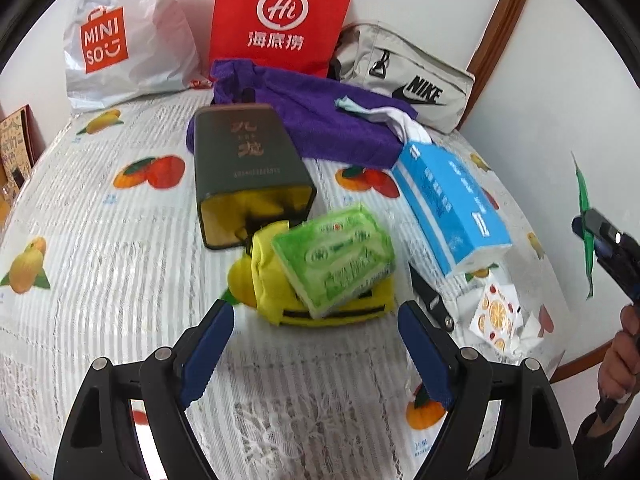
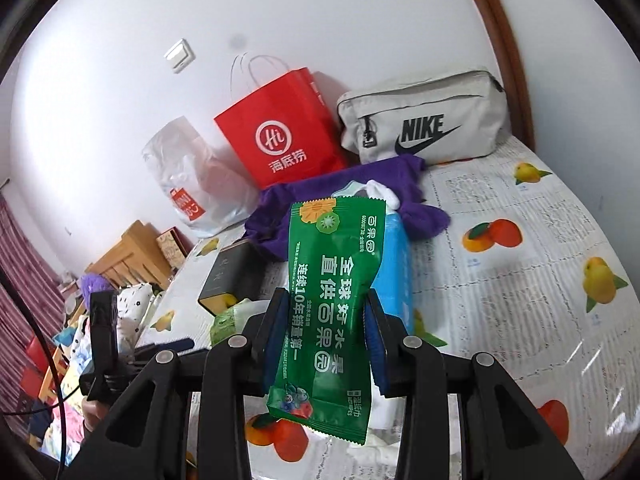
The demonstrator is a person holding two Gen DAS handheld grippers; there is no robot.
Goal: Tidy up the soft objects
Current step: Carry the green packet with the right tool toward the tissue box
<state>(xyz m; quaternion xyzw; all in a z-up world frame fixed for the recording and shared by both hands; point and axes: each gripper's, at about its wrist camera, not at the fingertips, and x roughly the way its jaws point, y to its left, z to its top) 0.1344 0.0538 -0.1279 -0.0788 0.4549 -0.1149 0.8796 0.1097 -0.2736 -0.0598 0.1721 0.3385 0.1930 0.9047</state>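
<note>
My right gripper point(image 2: 326, 312) is shut on a green wet-wipe packet point(image 2: 332, 300) and holds it upright above the table; that packet shows edge-on in the left wrist view point(image 1: 585, 216) at the far right. My left gripper point(image 1: 316, 316) is open and empty, just in front of a light-green tissue pack point(image 1: 340, 256) that lies on a yellow cloth point(image 1: 272, 288). A blue tissue pack point(image 1: 448, 204) lies to the right. A purple cloth point(image 1: 320, 120) lies behind, with a white cloth point(image 1: 404, 120) on it.
A dark box point(image 1: 244, 168) lies open toward me. A red paper bag point(image 1: 280, 16), a white Miniso bag point(image 1: 120, 32) and a grey Nike pouch point(image 1: 408, 76) stand along the wall. A black tool point(image 1: 430, 300) and small printed packets point(image 1: 498, 316) lie at the right.
</note>
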